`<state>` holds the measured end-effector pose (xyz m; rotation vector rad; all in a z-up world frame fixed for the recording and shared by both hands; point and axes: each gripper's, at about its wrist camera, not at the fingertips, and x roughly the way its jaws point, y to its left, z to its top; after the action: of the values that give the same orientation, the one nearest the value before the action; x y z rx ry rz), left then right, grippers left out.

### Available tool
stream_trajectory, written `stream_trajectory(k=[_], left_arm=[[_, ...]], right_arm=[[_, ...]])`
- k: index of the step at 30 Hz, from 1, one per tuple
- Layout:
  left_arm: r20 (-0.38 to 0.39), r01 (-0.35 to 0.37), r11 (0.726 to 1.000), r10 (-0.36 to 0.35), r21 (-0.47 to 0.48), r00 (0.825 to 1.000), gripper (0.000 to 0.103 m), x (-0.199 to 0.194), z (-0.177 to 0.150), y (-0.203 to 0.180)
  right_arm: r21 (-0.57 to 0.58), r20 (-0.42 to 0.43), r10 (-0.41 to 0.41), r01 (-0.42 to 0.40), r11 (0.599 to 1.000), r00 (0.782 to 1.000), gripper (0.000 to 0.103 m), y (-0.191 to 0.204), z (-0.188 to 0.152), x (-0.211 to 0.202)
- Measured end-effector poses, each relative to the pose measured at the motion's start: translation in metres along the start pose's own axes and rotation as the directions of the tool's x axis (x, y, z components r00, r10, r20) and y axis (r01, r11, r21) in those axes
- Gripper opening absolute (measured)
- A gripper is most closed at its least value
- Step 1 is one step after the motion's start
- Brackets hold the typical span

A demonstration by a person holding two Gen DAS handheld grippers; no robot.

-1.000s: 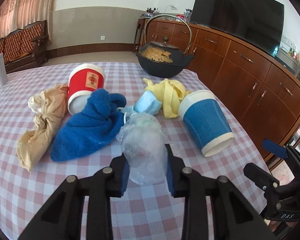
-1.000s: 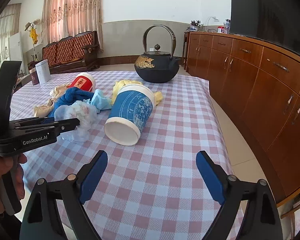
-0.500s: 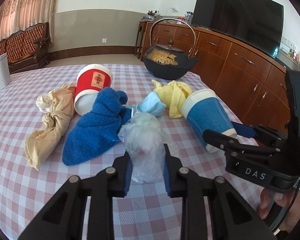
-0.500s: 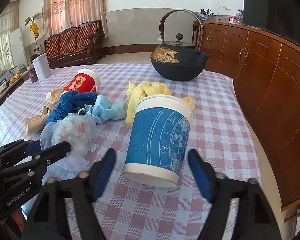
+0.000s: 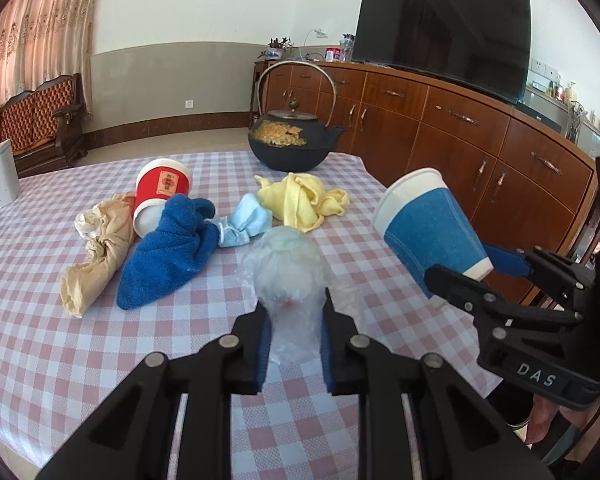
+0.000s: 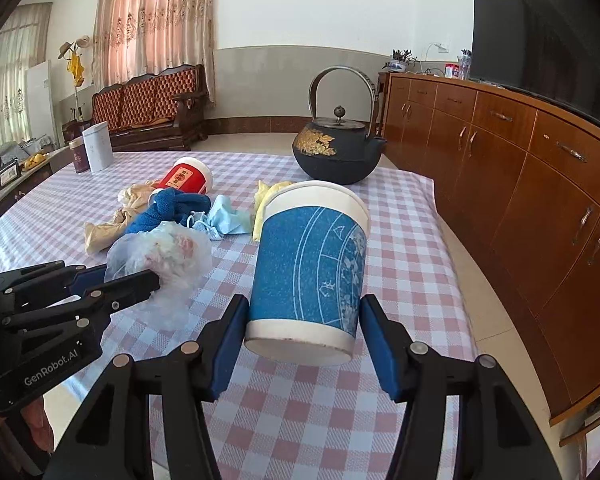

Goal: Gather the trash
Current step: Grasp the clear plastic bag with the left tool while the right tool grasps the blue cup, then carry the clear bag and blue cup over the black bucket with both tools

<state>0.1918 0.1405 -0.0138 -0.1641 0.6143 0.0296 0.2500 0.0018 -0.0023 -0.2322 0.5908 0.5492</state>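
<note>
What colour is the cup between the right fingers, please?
Blue cup with white line drawings and white rims, clearest in the right wrist view.

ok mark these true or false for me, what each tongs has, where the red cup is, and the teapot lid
1. The left tongs are shut on the clear plastic bag. True.
2. The right tongs hold the red cup. False: they grip the blue paper cup near its base; the red cup lies on its side on the checked tablecloth.
3. The blue cup rests on the table. False: the left wrist view shows it lifted, tilted, mouth up.
4. The black teapot has its lid on. True.
5. The blue towel lies between the beige cloth and the light blue mask. True.
</note>
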Motion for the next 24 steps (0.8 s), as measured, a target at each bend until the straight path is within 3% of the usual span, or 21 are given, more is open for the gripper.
stream_trajectory(k=[6,24], left_arm=[[0.005,0.003,1.0,-0.004,0.009,1.0,0.022,-0.011,-0.006,-0.011],[0.019,0.074,0.996,-0.076,0.054,0.997,0.021,-0.038,-0.023,-0.058]], right_arm=[[0.001,0.055,-0.026,0.026,1.0,0.998,0.059,-0.011,-0.017,-0.038],[0.057,0.085,-0.115,0.11,0.992,0.99,0.059,-0.048,-0.061,-0.1]])
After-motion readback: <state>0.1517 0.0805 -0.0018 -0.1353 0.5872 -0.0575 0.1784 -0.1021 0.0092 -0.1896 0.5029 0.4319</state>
